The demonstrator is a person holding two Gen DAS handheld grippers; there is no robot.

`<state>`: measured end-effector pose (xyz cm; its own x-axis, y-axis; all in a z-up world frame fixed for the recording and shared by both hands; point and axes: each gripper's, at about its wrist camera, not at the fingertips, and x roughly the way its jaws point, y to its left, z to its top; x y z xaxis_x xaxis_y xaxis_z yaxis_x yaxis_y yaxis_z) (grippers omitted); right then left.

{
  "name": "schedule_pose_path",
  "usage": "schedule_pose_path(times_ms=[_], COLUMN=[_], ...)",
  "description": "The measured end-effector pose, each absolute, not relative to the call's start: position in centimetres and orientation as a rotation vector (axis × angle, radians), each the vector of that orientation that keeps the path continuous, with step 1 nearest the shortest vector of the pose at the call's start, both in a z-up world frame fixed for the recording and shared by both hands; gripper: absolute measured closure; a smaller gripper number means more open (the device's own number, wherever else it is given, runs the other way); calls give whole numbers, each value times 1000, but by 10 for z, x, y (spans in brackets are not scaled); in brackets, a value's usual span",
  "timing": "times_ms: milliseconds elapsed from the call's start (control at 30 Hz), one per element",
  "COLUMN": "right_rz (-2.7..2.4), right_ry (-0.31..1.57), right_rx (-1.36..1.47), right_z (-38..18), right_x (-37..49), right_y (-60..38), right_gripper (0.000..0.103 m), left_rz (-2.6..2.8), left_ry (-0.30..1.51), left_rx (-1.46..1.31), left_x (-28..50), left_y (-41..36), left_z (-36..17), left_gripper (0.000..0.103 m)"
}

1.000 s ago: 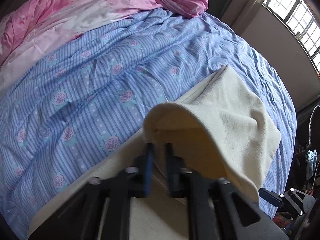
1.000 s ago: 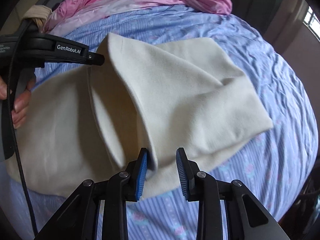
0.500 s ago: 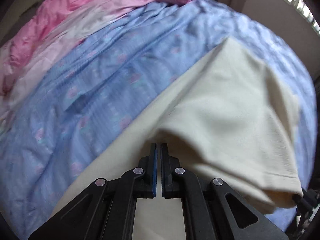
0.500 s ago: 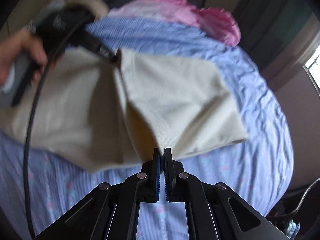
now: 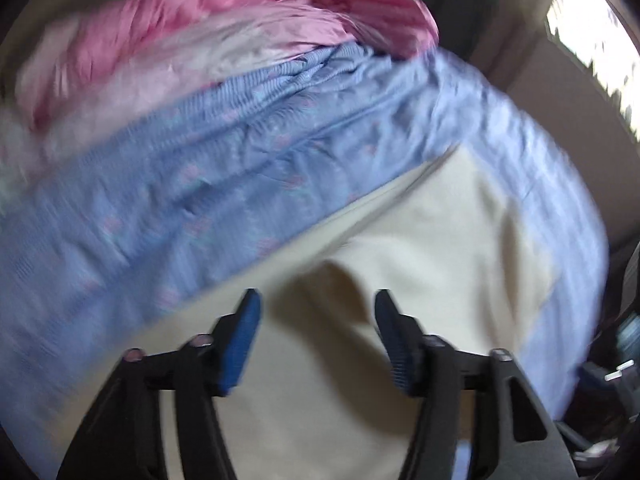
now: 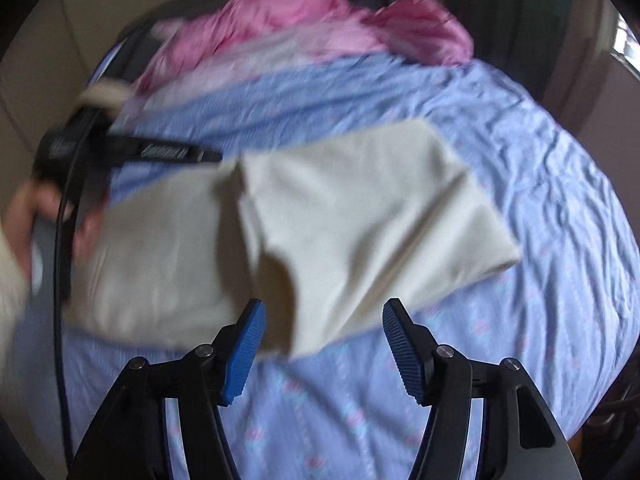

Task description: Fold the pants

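Cream pants (image 6: 360,208) lie folded over on the blue floral bedsheet (image 6: 540,160), the upper layer's loose edge curling up near the middle. My right gripper (image 6: 323,334) hovers above the near edge, jaws opening, nothing between the pads. In the left wrist view the pants (image 5: 432,248) fill the lower middle, and my left gripper (image 5: 316,328) hangs over them, jaws opening, with only air between its blue pads. The left gripper (image 6: 202,155) also shows at the left of the right wrist view, held by a person's hand (image 6: 24,216). Both views are blurred.
A pink duvet (image 5: 208,40) is heaped at the bed's far end. A bright window (image 5: 596,24) is at the upper right. Dark clutter (image 5: 616,344) sits beyond the bed's right edge. Blue sheet (image 5: 140,200) spreads to the left of the pants.
Both grippers were shut on the pants' folded edge half a second ago; now both have opened and lifted away, and the cloth has dropped onto the lower layer.
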<state>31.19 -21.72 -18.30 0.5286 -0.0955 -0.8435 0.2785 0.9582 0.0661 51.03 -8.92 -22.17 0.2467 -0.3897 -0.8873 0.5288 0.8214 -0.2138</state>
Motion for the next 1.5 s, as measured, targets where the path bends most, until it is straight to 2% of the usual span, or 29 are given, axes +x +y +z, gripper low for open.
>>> schedule_pose_path(times_ms=[100, 233, 500, 567, 600, 633, 667, 800, 967, 1133, 1200, 1233, 1300, 1367, 1433, 1500], right_rz=[-256, -268, -156, -106, -87, -68, -52, -3, 71, 154, 168, 179, 142, 93, 29, -43], right_ry=[1004, 1043, 1077, 1081, 1091, 1111, 1127, 1178, 1185, 1232, 1253, 1257, 1237, 1180, 1085, 1019], right_rx=[190, 223, 235, 213, 200, 190, 189, 206, 252, 250, 254, 271, 324, 352, 350, 324], right_z=[-198, -218, -235, -239, -242, -247, -251, -265, -267, -283, -286, -284, -269, -248, -222, -205], right_x=[333, 345, 349, 351, 353, 355, 356, 357, 363, 382, 384, 382, 372, 359, 340, 322], right_y=[-237, -255, -250, -239, -233, -226, -223, -211, -198, -177, -178, -184, -205, -226, -254, -282], right_gripper=[41, 41, 42, 45, 49, 53, 54, 60, 60, 60, 60, 60, 59, 53, 36, 34], left_rz=[-595, -573, -493, -452, -438, -438, -456, -499, -544, -406, -374, -352, -320, -285, -230, -249], left_ry=[1253, 1364, 1393, 1401, 1400, 1395, 1393, 1345, 1225, 1293, 1343, 1358, 1348, 1267, 1184, 1177], left_rx=[-93, -219, -256, -226, -225, -239, -268, -258, -276, -282, -254, -229, -203, -143, -66, -51], left_x=[524, 531, 541, 541, 542, 542, 543, 541, 542, 568, 572, 571, 564, 548, 523, 497], left_y=[-82, -91, -112, -117, -116, -113, -110, -107, -96, -72, -71, -74, -74, -73, -69, -66], left_z=[-242, -273, -300, -306, -308, -309, -309, -289, -244, -275, -293, -296, -286, -258, -229, -215], left_gripper=[38, 38, 41, 52, 57, 71, 79, 83, 84, 84, 81, 73, 68, 46, 34, 34])
